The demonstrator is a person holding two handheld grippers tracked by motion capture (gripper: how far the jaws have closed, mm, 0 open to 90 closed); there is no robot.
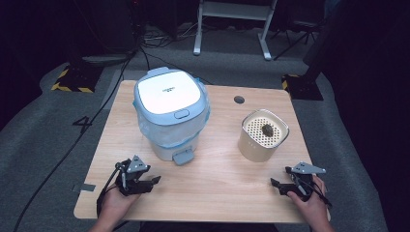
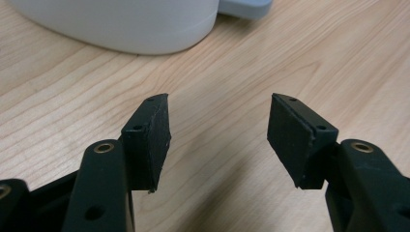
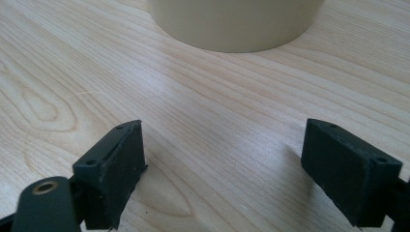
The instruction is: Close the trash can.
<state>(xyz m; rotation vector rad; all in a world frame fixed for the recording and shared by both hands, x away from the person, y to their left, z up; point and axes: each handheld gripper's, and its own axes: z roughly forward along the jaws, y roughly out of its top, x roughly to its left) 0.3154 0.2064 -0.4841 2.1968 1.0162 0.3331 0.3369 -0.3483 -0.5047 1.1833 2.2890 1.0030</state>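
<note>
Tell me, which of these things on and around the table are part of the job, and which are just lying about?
Likely part of the job:
- white pedal bin with its bag, nearest the left gripper
- beige canister with a dark lump on its perforated top, nearest the right gripper

Just there:
- cables on the floor
- white stand legs
- tape scrap at the table edge

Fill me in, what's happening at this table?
A person holds a gripper in each hand low over the near edge of the table. The left gripper points toward the lidded bin, the right gripper toward the beige canister. Both are open and empty; nothing is touched yet.
</note>
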